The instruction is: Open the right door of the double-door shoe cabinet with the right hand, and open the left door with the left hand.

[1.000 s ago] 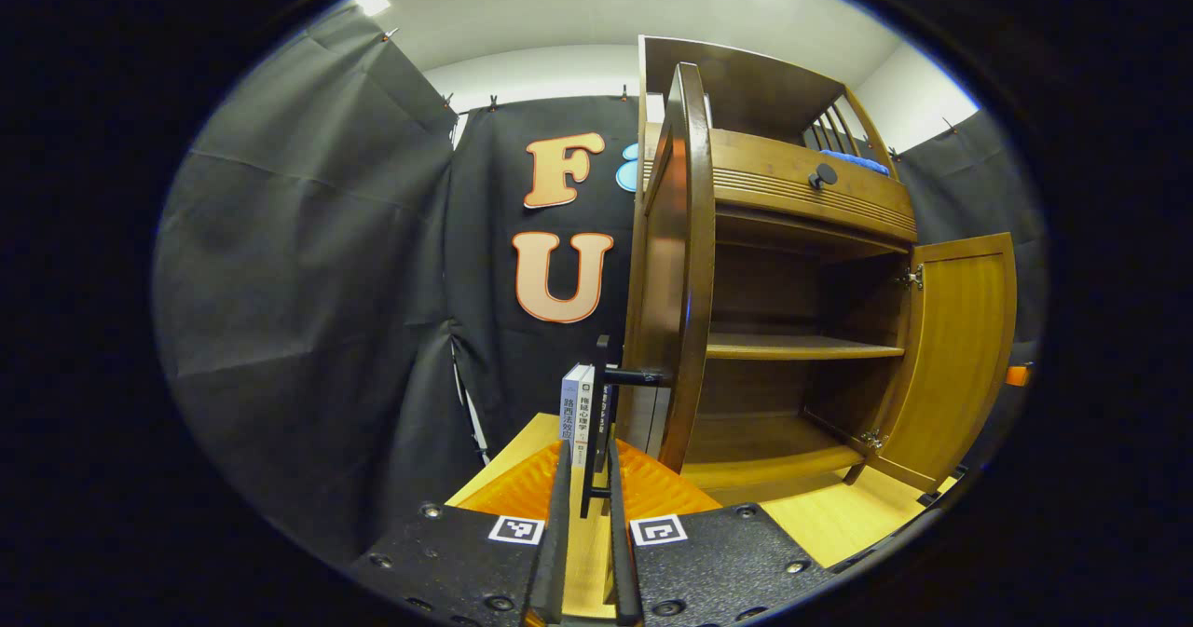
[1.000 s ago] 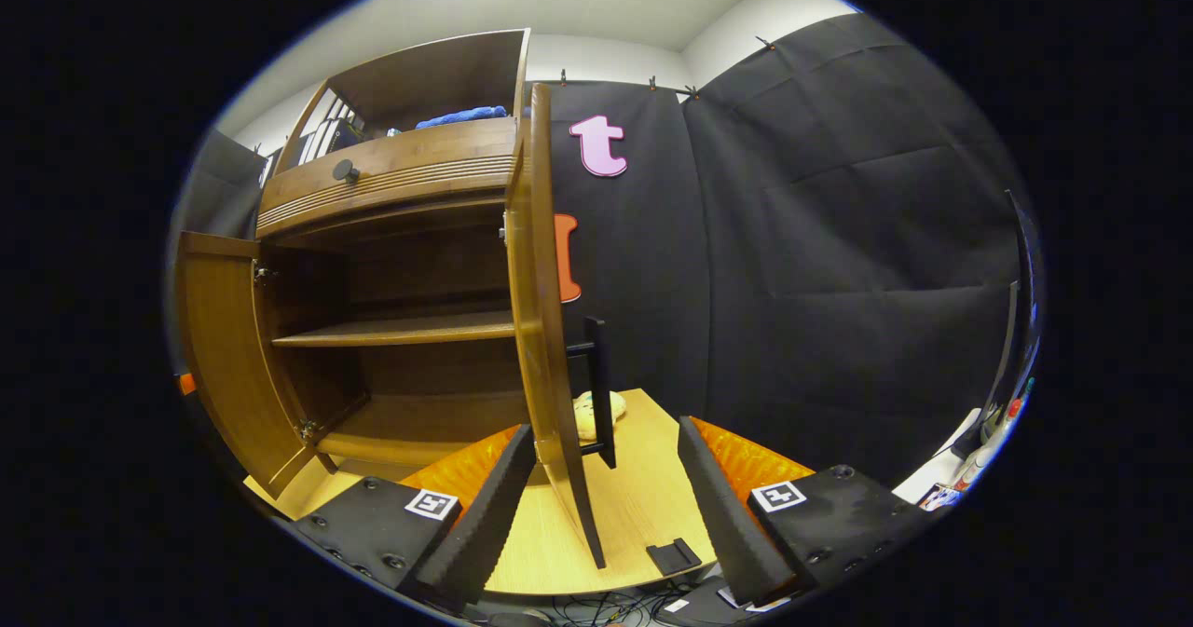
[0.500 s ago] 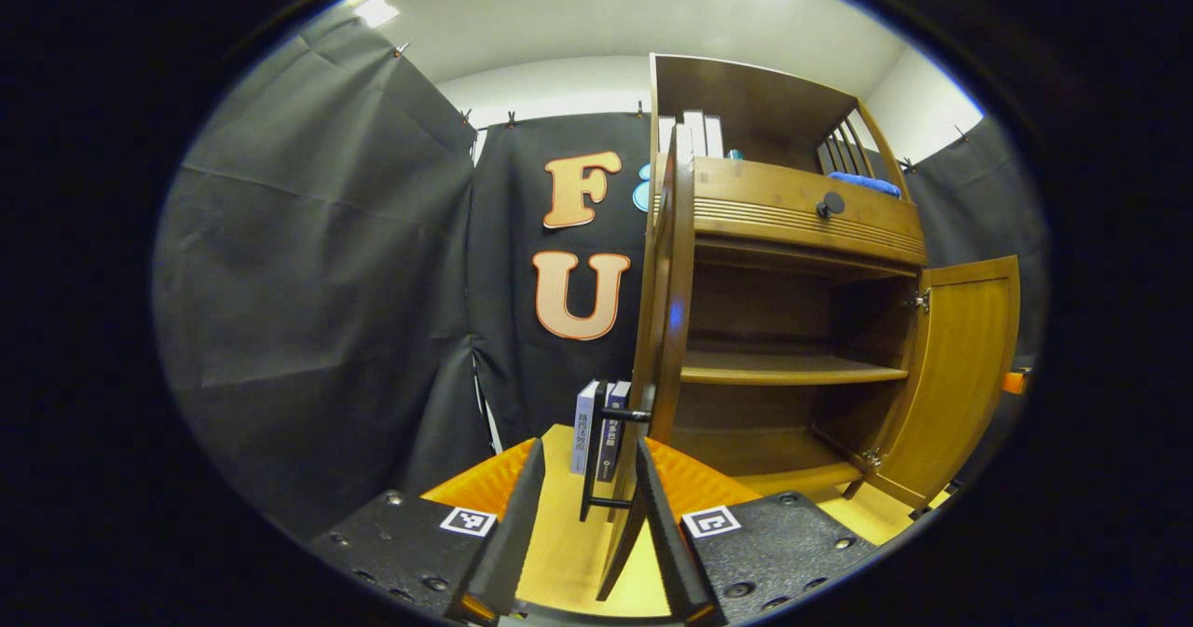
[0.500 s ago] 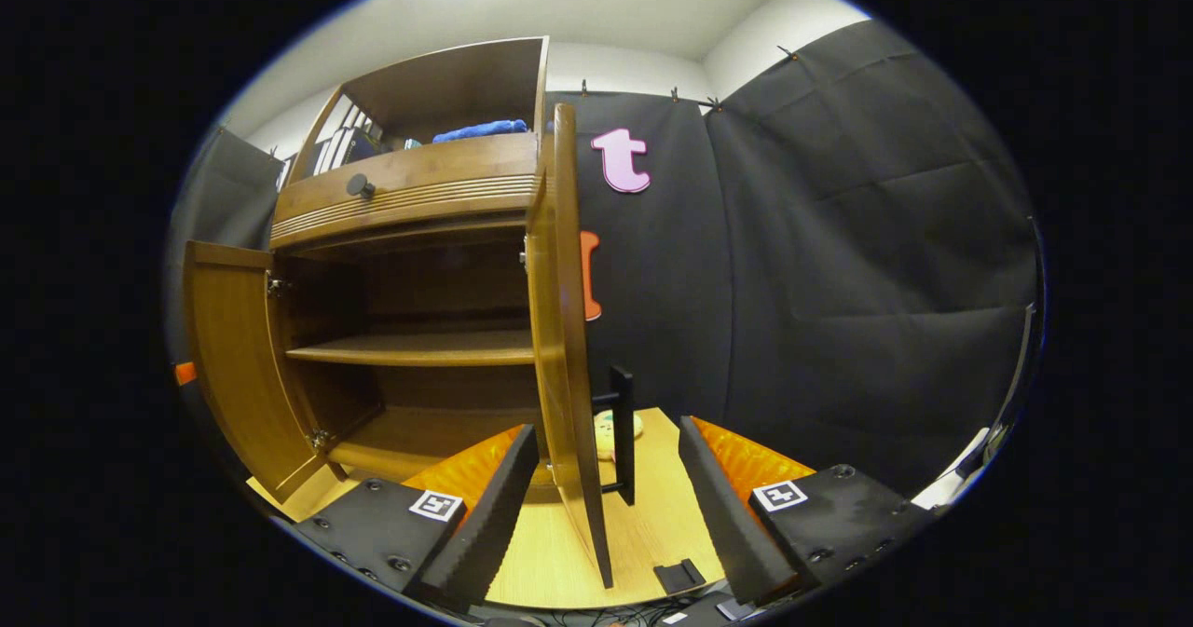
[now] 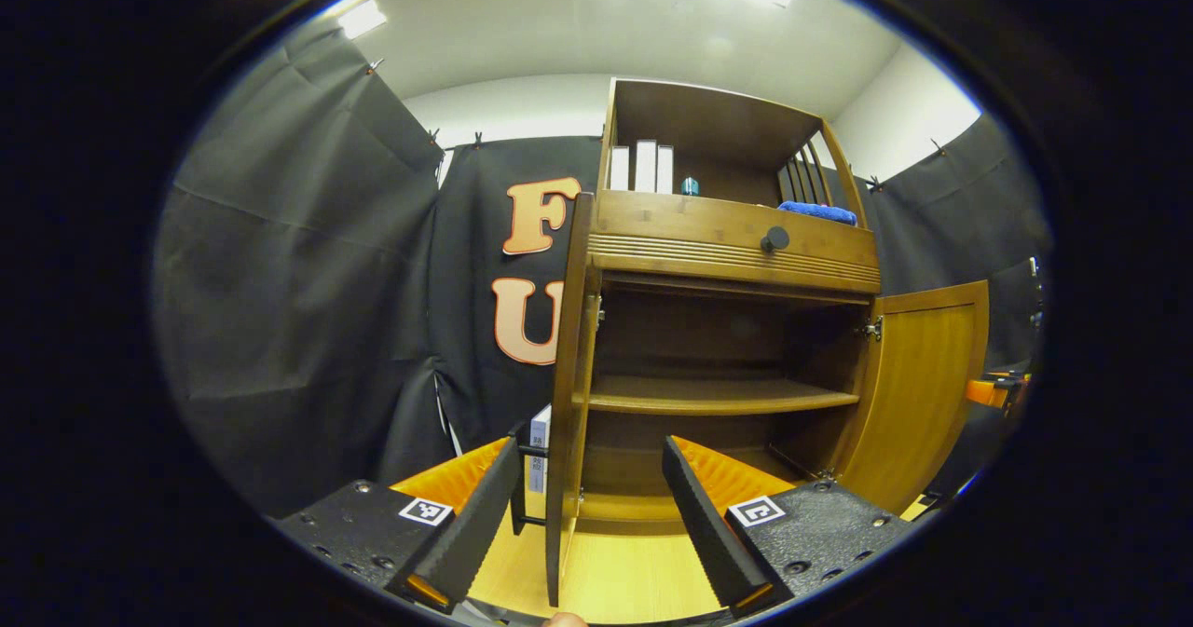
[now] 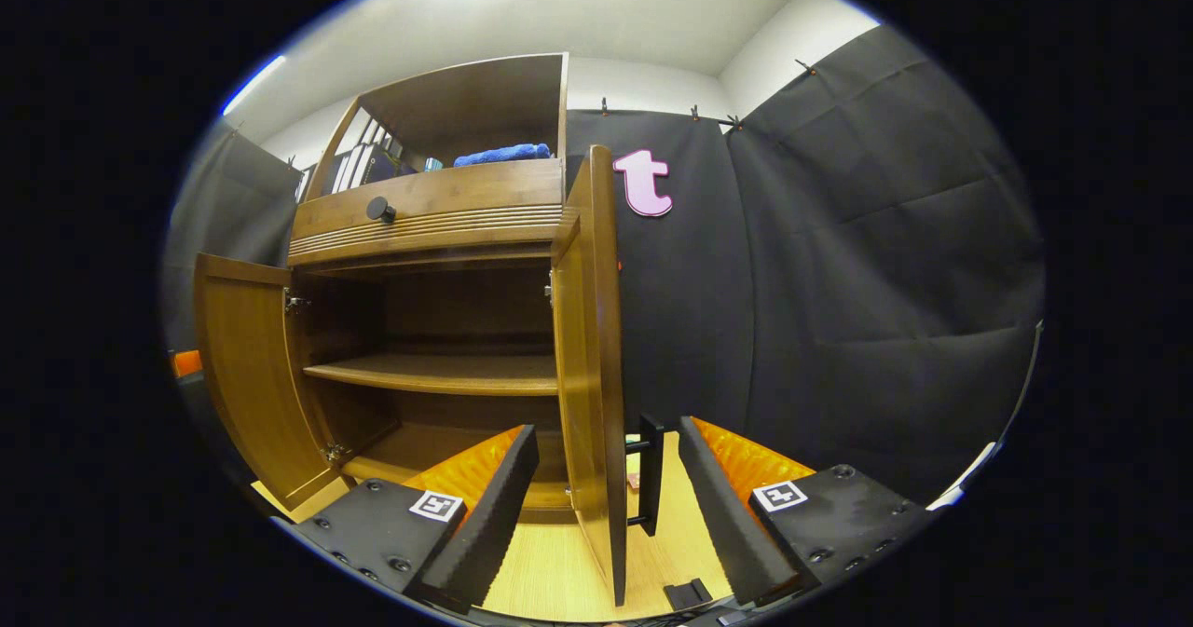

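1. The shoe cabinet (image 5: 736, 245) stands on the pale wooden floor (image 5: 643, 590) against the booth's black cloth, and both of its doors hang wide open, so the shelf (image 5: 708, 394) inside is bare to see.
2. The left door (image 5: 567, 394) is seen edge-on in the left gripper view, with its dark bar handle (image 5: 520, 483) on the outer face, low down. The right door (image 6: 596, 366) is seen the same way in the right gripper view, its own bar handle (image 6: 650, 467) on the far side.
3. The left gripper (image 5: 587, 515) is spread apart and holds nothing; the door's edge sits between its fingers without touching either.
4. The right gripper (image 6: 610, 506) is likewise released, straddling the right door's edge.
5. I'd judge these doors stiff, solid wood panels on hinges, moderately heavy but free-swinging. The polished faces look slippery, so the bar handles are the only sensible place to pinch.
6. Up top sit a drawer knob (image 5: 774, 238), some upright books (image 5: 641, 166) and a blue cloth (image 5: 818, 211), none involved.
7. The task looks finished.
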The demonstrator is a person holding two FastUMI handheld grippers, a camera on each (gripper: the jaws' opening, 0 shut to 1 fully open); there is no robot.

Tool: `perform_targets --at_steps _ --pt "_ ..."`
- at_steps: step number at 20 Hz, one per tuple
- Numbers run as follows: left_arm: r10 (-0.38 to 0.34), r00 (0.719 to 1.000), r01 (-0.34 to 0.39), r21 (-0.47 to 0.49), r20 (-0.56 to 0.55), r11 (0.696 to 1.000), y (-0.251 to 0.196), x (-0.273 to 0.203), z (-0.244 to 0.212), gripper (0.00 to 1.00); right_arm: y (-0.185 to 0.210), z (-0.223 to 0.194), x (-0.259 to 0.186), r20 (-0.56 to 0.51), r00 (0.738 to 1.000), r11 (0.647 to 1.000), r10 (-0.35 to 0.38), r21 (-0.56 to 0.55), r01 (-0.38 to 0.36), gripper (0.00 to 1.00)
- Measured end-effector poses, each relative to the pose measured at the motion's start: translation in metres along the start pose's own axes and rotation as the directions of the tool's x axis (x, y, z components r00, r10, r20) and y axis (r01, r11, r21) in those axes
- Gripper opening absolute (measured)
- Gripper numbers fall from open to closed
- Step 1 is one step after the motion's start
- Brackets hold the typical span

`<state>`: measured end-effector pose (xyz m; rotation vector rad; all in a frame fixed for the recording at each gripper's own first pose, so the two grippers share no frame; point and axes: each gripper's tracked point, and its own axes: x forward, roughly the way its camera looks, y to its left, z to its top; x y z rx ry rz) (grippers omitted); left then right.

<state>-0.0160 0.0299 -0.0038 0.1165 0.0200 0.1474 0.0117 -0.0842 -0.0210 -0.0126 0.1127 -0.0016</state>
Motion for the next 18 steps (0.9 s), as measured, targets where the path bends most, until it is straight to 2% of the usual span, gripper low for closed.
perform_targets --at_steps 5,15,16,18 --pt "-0.010 1.000 0.010 -0.002 0.011 1.000 -0.009 0.003 0.008 0.89 -0.007 0.014 -0.004 0.034 0.999 1.000 -0.007 -0.008 0.008 1.00" --pt "-0.048 0.999 0.048 0.001 -0.002 0.999 -0.031 0.010 0.009 0.89 -0.014 0.012 -0.007 0.036 0.999 1.000 -0.001 -0.007 0.002 0.98" --pt "-0.050 0.999 0.050 0.000 -0.005 0.999 -0.032 0.010 0.008 0.88 -0.015 0.011 -0.007 0.036 0.999 1.000 -0.002 -0.005 0.002 0.89" --pt "-0.050 0.999 0.050 -0.002 -0.007 0.999 -0.033 0.011 0.009 0.89 -0.017 0.010 -0.007 0.036 0.999 1.000 -0.002 -0.002 0.002 0.89"
